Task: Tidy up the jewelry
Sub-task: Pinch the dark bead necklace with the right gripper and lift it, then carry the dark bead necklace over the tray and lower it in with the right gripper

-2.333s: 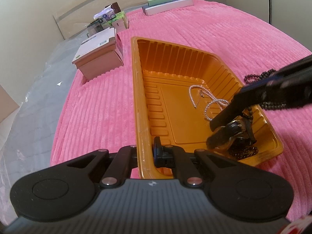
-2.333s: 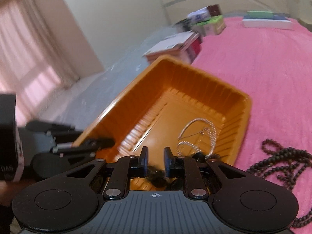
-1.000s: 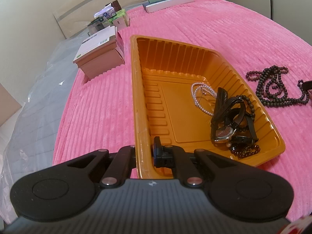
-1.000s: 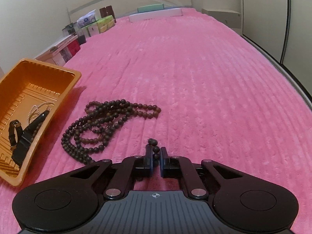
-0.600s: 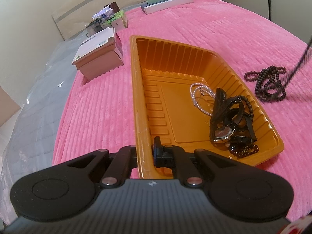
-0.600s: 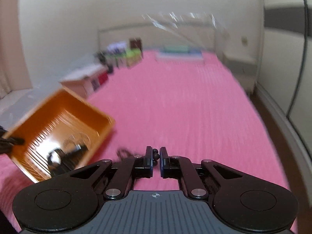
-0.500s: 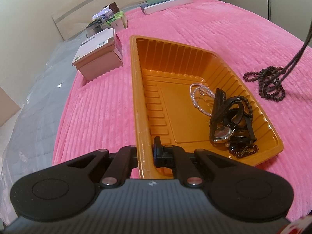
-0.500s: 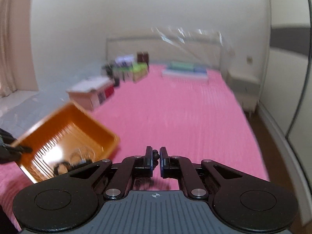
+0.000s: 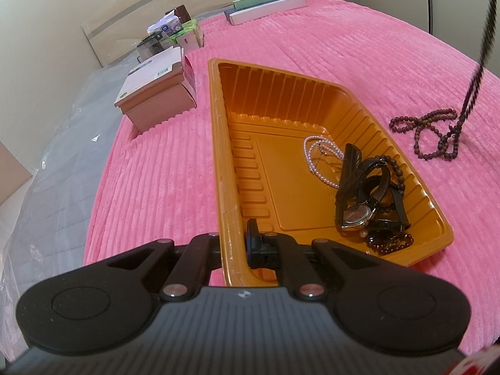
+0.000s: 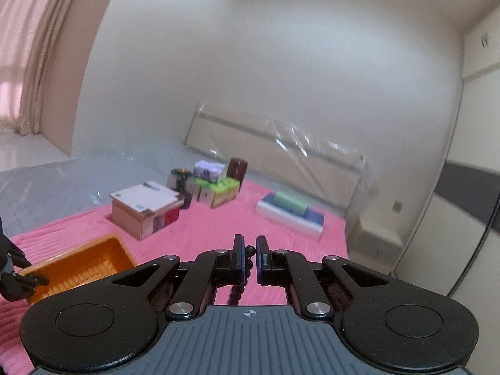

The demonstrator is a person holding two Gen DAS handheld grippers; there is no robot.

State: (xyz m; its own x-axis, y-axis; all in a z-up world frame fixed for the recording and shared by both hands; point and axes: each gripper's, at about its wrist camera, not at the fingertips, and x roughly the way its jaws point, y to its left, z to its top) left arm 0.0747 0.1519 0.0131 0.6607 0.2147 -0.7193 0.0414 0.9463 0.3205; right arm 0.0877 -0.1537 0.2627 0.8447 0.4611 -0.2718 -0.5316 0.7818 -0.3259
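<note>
The right gripper (image 10: 249, 250) pinches the dark bead necklace (image 9: 434, 131), which hangs down taut to a coil on the pink bed (image 9: 343, 50), just right of the orange tray (image 9: 223, 143) whose near rim the left gripper (image 9: 232, 245) clamps.

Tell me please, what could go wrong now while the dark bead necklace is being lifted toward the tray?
1. The dark bead necklace is long, and part of it lies on the pink blanket; it may drag or snag.
2. The right gripper pinches only a few beads, so the strand could slip out.
3. The left gripper clamps the orange tray by its wall; a swinging strand might tip it.
</note>
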